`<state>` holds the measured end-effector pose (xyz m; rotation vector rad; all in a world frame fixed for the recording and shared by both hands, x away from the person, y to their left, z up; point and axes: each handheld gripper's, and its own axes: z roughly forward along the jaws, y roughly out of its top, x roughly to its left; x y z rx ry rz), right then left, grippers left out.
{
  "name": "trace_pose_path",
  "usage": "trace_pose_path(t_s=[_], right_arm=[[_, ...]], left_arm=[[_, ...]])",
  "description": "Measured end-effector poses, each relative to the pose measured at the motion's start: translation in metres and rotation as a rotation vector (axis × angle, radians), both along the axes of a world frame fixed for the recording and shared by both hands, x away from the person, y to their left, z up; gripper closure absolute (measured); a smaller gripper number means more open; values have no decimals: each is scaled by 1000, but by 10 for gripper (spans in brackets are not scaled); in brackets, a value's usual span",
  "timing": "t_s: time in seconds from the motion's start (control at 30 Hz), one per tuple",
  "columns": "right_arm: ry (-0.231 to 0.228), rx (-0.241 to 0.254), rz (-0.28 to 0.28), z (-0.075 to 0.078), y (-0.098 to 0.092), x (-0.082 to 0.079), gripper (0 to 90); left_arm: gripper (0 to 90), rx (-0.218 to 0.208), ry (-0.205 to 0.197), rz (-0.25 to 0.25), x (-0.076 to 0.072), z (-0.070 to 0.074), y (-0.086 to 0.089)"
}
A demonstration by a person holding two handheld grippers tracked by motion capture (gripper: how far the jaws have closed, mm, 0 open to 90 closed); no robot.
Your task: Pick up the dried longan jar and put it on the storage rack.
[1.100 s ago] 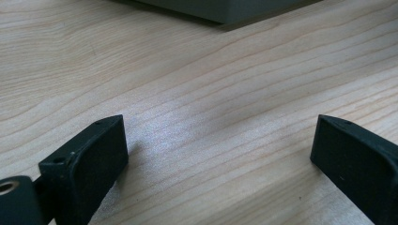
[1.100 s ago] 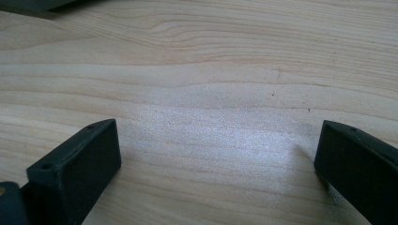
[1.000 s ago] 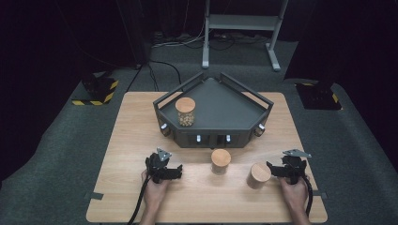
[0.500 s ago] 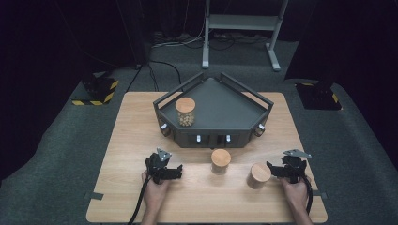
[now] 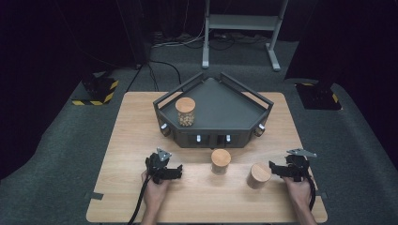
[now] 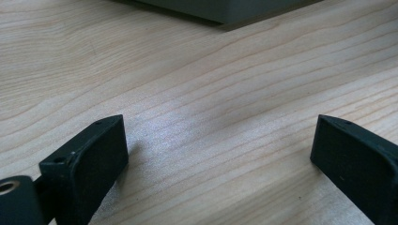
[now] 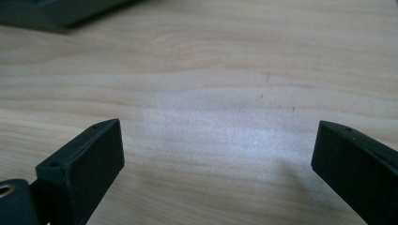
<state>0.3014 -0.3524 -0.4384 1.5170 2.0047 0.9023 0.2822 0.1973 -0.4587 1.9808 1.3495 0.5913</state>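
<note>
Two wooden-lidded jars stand on the table's near half, one in the middle (image 5: 220, 161) and one to its right (image 5: 258, 175). A third jar (image 5: 185, 111), with light-brown pieces inside, stands in the dark tray (image 5: 211, 138). My left gripper (image 5: 177, 171) rests on the wood left of the middle jar, jaws wide apart over bare table (image 6: 218, 154). My right gripper (image 5: 273, 168) lies just right of the right-hand jar, apart from it. Its jaws (image 7: 218, 154) have just been closing a little and still stand open, with nothing between them.
The five-sided tray has raised bar rails (image 5: 244, 87) and takes up the table's far middle. Its edge shows at the top of the left gripper view (image 6: 225, 9) and the right gripper view (image 7: 47, 11). Bare wood lies to either side of the tray.
</note>
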Motion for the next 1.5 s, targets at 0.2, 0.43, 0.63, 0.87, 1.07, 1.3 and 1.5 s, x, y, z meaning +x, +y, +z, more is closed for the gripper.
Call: trace_pose_path(t_s=[0.2,0.43,0.63,0.87,1.07,1.3,1.5], right_arm=[[-31,-5,30,14,-1,-2,21],[-62,23,80,33,-3,-5,23],[-94,46,144,47,0,-9,27],[-110,50,204,59,9,-10,28],[-121,68,267,71,18,-10,29],[-110,46,360,86,44,-7,32],[-95,32,408,93,64,-3,32]], left_arm=[[44,0,0,0,0,0,0],[44,0,0,0,0,0,0],[43,-1,0,0,0,0,0],[44,-1,0,0,0,0,0],[43,-1,0,0,0,0,0],[43,-1,0,0,0,0,0],[43,-1,0,-1,0,0,0]])
